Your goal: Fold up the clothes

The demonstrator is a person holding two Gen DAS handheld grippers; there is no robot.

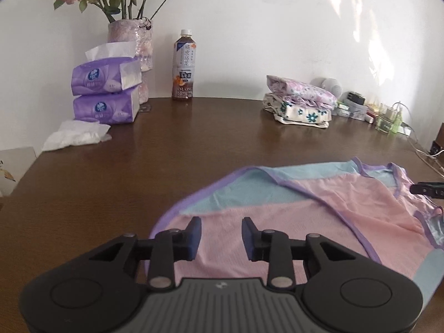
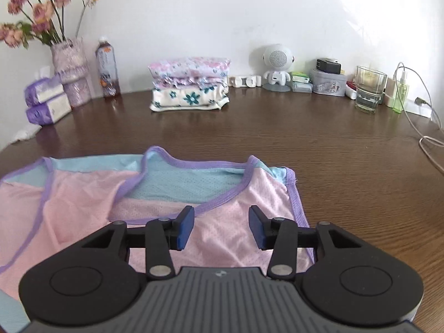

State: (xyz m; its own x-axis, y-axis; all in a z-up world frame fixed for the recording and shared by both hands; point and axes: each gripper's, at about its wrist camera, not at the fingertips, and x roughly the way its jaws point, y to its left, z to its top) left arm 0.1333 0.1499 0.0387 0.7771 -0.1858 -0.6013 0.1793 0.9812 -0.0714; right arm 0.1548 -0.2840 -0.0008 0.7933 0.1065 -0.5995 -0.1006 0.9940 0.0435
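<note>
Your left gripper (image 1: 221, 238) hovers over the near-left part of the top (image 1: 319, 216), its blue-padded fingers (image 1: 194, 236) spread apart with nothing between them. Your right gripper (image 2: 220, 227) is likewise released, fingers (image 2: 185, 229) wide, poised above the top's (image 2: 83, 202) right shoulder, just below the neckline. Whether either pair touches the cloth, you cannot tell from these views.

The top lies spread on the brown surface (image 1: 138, 152) right in front of you: pink mesh with light-blue panels and purple trim. It is not flat; a fold of pink runs across the middle, and the blue inner back shows through the neck opening. In the left view, the tip of your right gripper (image 1: 428, 189) peeks in at the top's far edge.

Well behind, by the wall, a pile (image 2: 190, 86) of folded floral clothes sits on the surface. To its left stand a bottle (image 1: 183, 66), a vase (image 1: 133, 55) of flowers and two stacked tissue packs (image 1: 106, 91). To its right sit a white speaker figure (image 2: 277, 66) and a glass (image 2: 370, 88).
</note>
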